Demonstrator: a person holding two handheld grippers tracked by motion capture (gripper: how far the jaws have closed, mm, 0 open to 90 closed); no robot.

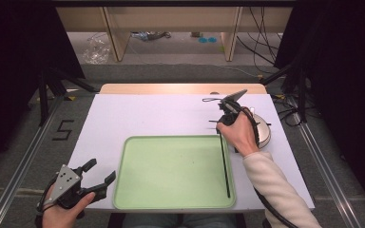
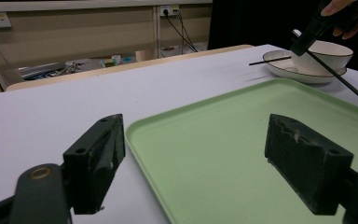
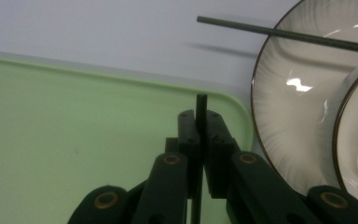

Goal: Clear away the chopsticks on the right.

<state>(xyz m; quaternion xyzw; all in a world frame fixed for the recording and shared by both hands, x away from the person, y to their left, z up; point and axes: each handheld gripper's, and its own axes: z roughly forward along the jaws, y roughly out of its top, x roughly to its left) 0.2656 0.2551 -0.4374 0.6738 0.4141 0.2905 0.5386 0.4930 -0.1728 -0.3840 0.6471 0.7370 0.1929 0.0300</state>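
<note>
We read a single mark, the black figure 5 (image 1: 63, 129) set on the grey floor (image 1: 38, 156) left of the table, no other legible text

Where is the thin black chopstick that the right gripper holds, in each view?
High view: black chopstick slants over the green tray's right side.
Left gripper view: chopstick at upper right.
Right gripper view: its tip pokes above the closed jaws.
Shared landmark: green tray.

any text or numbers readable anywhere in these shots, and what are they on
"5": black tape mark on the grey floor, left of the white table.
Yellowish labels on the back wall, left gripper view: too blurred to read.
Nothing legible on the green plastic tray or the white ceramic bowl.
</note>
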